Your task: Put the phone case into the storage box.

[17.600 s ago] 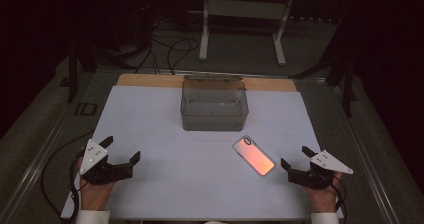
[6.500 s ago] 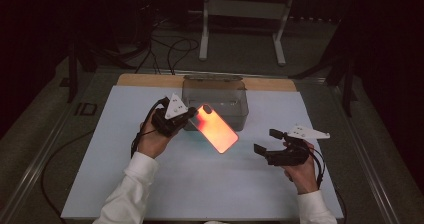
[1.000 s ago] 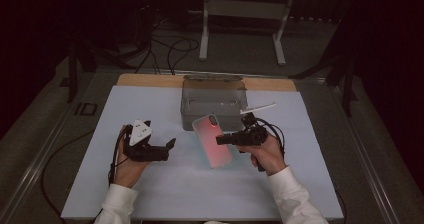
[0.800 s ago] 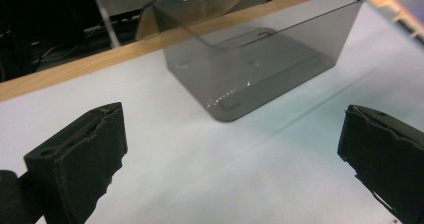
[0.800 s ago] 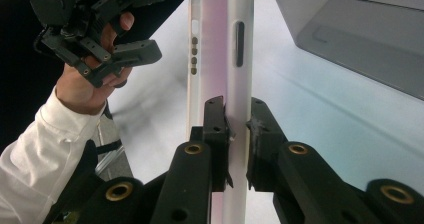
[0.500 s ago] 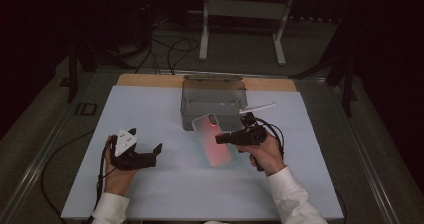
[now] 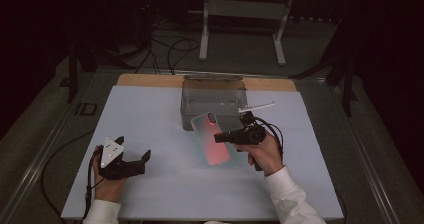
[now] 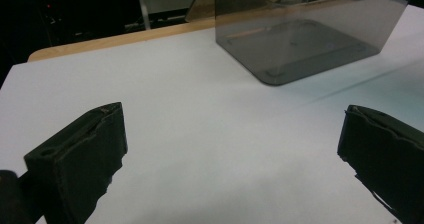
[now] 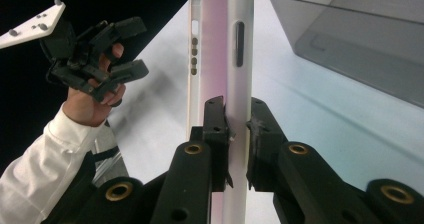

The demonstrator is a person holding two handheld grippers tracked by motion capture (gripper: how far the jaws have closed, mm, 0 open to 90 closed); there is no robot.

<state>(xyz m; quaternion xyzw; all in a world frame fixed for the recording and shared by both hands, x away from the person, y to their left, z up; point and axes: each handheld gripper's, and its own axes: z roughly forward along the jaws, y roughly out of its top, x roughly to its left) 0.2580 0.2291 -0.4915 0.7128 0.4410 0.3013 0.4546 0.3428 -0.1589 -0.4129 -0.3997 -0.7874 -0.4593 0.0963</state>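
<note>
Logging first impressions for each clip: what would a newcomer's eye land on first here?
The pink phone case, held off the white table mid-scene, pinched at its edge by the right gripper. Just behind it stands a smoky clear box. The left gripper hangs open and empty near the table's front left.

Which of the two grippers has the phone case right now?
The right gripper: its jaws are shut on the edge of the pink phone case, holding it beside the grey box. The left gripper is open and holds nothing.
</note>
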